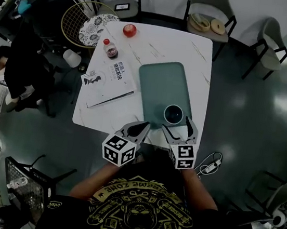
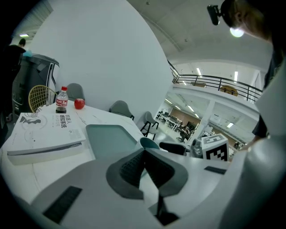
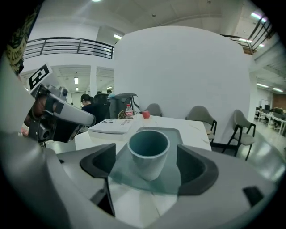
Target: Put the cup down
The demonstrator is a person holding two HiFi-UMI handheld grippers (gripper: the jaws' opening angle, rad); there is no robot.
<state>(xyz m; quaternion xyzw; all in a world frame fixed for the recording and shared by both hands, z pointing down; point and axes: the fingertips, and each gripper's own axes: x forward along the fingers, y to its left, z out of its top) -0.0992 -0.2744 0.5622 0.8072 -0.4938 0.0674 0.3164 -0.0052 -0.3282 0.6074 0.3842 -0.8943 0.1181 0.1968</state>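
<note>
The cup (image 1: pixel 173 114) stands upright on the teal mat (image 1: pixel 163 85), in the mat's near right corner and close to the front edge of the white worktop (image 1: pixel 141 48). It is teal as well, open at the top, and looks empty.

The right gripper (image 1: pixel 176 125) reaches over the worktop's front edge with its jaws wide apart, one on each side of the cup. In the right gripper view a clear gap shows between each pad and the cup's wall, so the jaws stand around the cup without pressing on it.

The left gripper (image 1: pixel 145 123) sits just beside the right one, its tip over the worktop's edge near the mat's near left corner. Its jaws are closed together with nothing between them – the left gripper view shows the two pads meeting.

Farther back, left of the mat, a thick white book (image 1: pixel 108 83) lies flat. Beyond it stands a small bottle (image 1: pixel 110 48) with a red cap, and a red apple (image 1: pixel 129 30) rests near the far edge. A racket (image 1: pixel 74 21) leans at the far left corner, and a person (image 1: pixel 13 68) in dark clothes sits off to the left, well apart from the worktop
</note>
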